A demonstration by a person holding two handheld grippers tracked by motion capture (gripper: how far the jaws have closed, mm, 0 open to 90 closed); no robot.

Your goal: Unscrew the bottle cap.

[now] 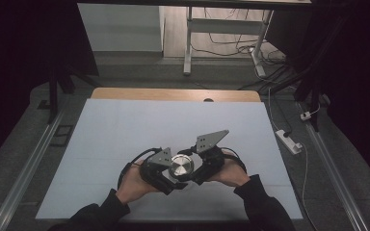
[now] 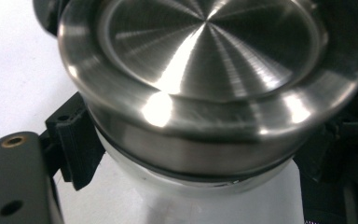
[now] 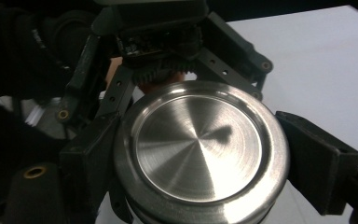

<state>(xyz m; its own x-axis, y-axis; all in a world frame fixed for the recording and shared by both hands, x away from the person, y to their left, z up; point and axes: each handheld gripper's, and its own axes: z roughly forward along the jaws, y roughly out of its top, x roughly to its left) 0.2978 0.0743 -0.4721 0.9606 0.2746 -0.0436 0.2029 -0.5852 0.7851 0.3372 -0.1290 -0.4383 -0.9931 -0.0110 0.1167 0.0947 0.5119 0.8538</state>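
A white container (image 2: 214,203) with a brushed steel lid (image 1: 181,166) is held above the near middle of the white mat (image 1: 173,125). My left gripper (image 1: 166,174) comes in from the left, and its jaws press the white body just under the lid (image 2: 205,70). My right gripper (image 1: 196,166) comes in from the right. In the right gripper view its two black jaws clamp opposite sides of the lid (image 3: 200,149), and the left gripper (image 3: 158,51) shows behind it. A hand holds each gripper.
The mat covers a wooden table (image 1: 173,94) whose far edge shows bare. A power strip (image 1: 289,141) with cables lies on the floor to the right. A white desk frame (image 1: 221,33) stands beyond the table. Metal rails (image 1: 24,178) run along both sides.
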